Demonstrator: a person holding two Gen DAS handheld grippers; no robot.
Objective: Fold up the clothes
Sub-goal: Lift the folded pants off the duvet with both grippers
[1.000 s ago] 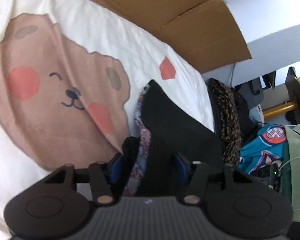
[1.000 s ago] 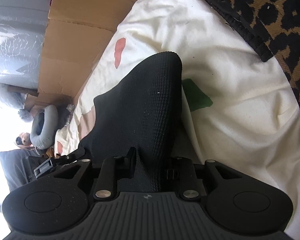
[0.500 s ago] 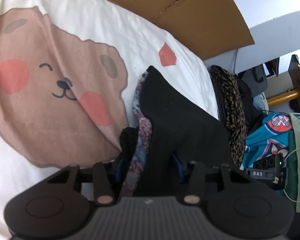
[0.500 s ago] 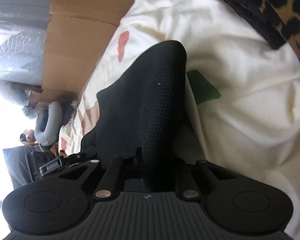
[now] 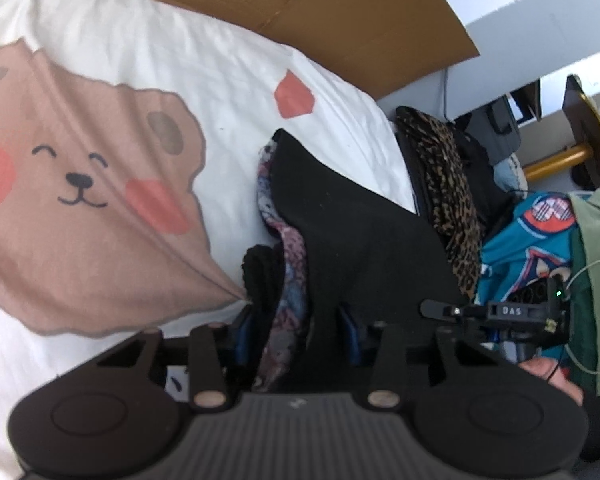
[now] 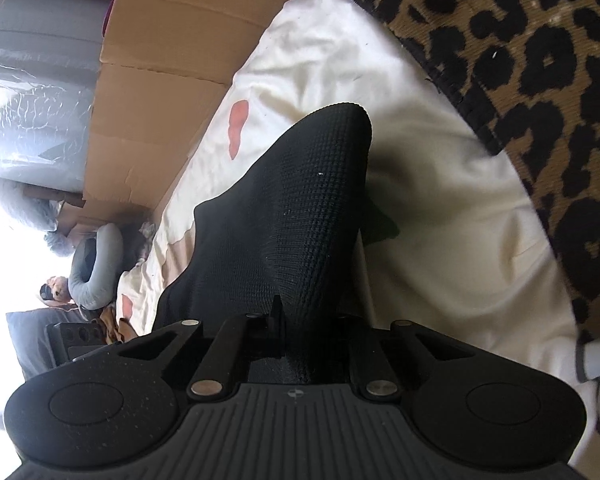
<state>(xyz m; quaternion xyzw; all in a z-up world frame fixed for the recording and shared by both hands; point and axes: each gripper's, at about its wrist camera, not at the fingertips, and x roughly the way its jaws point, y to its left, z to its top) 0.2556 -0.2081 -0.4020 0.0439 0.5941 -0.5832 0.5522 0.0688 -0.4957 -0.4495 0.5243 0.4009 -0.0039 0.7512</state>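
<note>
Item: black knit garment (image 6: 296, 220), bunched with a patterned cloth (image 5: 290, 280) beside it, lying on the bed's white sheet (image 5: 160, 64). We judge it soft, light and limp, likely to sag and slide; best taken at an edge or corner. Its long axis runs away from both cameras, tapering to a rounded end toward the cardboard (image 5: 340, 8).

We hold it at the near end. Left gripper (image 5: 296, 328): jaws part-closed, having just narrowed, around the black and patterned layers together. Right gripper (image 6: 296, 336): jaws nearly together, having just closed, pinching a fold of the knit.

Nearby: bear print (image 5: 80, 184); leopard-print fabric (image 6: 540, 72) beside the sheet.
</note>
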